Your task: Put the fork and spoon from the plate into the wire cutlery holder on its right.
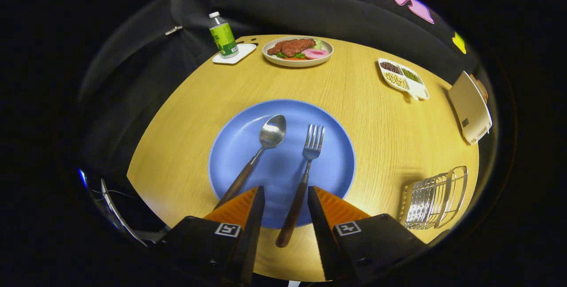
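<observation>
Round wooden counter [381, 123] under everything, pale grain. Blue plate [336, 163] at centre, just ahead of the gripper [285, 200], near rim running under the fingertips. Gripper held above the counter, fingers apart, clamped on nothing, fork handle lying in the gap between them. Wire cutlery holder [436, 198] at 3 o'clock from the plate, lying on its side near the counter edge, apart from the plate. Fork [305, 176] on the plate's right half, tines toward 12 o'clock, brown handle reaching past the near rim at 6 o'clock. Spoon [261, 149] on the left half, bowl toward 12 o'clock, handle slanting toward 7 o'clock to the left finger. Far off: dish of food [297, 59] at 12 o'clock, green-labelled bottle [223, 35] on a white coaster [241, 54] at 11 o'clock, white divided tray [421, 90] of beans at 2 o'clock.
</observation>
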{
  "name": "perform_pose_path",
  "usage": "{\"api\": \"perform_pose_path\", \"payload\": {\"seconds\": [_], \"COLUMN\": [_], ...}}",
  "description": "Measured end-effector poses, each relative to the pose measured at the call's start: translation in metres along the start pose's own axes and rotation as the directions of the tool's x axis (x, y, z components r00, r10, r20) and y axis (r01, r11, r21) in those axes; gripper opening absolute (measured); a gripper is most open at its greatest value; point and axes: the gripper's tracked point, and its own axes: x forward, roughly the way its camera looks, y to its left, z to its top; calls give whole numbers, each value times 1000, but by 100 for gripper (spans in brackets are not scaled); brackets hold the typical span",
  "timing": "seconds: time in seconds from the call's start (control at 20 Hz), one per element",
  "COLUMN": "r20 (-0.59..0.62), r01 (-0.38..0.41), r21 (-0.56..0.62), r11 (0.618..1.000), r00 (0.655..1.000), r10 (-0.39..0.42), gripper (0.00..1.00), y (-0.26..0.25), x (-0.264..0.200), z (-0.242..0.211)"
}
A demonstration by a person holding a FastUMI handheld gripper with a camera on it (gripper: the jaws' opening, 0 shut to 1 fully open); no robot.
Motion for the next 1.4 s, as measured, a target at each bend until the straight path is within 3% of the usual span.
{"api": "perform_pose_path", "payload": {"seconds": [0.2, 0.45, 0.6, 0.75, 1.0, 1.4], "r20": [-58, -143, -153, -125, -65, -41], "r01": [25, 26, 27, -51, -171, -226], "r21": [19, 127, 168, 179, 206, 139], "r11": [999, 992, 985, 982, 963, 964], "r00": [998, 990, 988, 989, 980, 971], "r10": [-24, -7, -1, 74, 188, 234], "gripper": [63, 27, 16, 10, 10, 7], "y": [-5, -4, -6, 0, -9, -54], "x": [12, 25, 21, 14, -24, -116], "z": [-7, -20, -17, -8, -1, -6]}}
